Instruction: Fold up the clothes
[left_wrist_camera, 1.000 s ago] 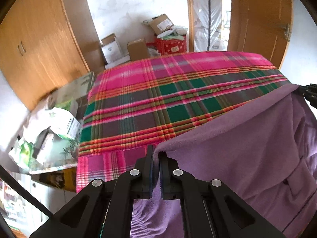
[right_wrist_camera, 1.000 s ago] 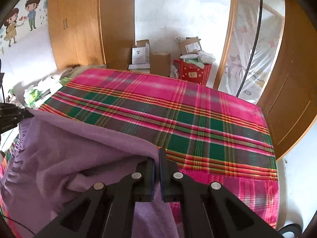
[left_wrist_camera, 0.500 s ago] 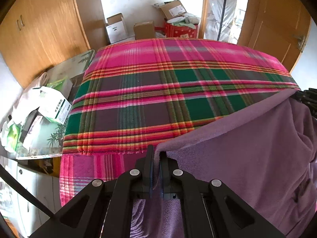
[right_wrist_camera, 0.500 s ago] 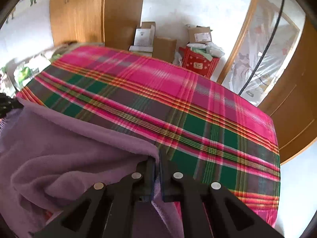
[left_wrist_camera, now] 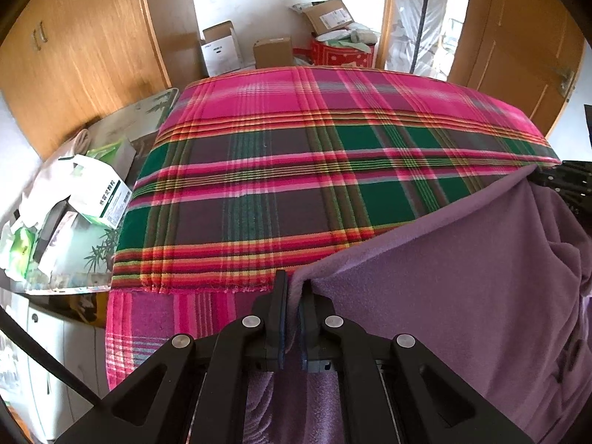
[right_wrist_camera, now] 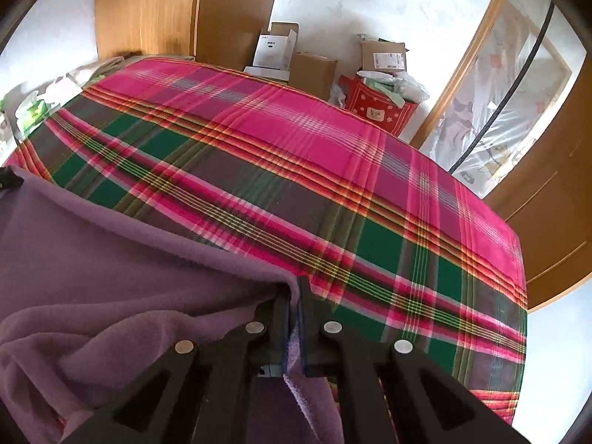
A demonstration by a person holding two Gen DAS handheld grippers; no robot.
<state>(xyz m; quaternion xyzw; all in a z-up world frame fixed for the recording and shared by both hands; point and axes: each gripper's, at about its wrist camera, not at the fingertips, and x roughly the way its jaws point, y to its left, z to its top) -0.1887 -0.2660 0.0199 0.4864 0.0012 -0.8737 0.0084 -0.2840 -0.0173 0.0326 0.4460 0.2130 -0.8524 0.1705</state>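
Note:
A purple fleece garment hangs stretched between both grippers above the near edge of a bed with a pink, green and grey plaid cover. My left gripper is shut on the garment's left top corner. My right gripper is shut on the garment at its right top corner. The straight top hem runs taut from one gripper to the other. The cloth below sags in folds, and its lower part is hidden. The tip of the other gripper shows at the right edge of the left wrist view.
Cardboard boxes and a red box stand on the floor past the bed's far end. Wooden wardrobe doors line the left wall. A low side surface left of the bed holds cartons and bags. A wooden door stands at right.
Both grippers have risen and tipped forward over the bed, still holding the garment. More of the plaid cover shows and the hem sits lower in both views.

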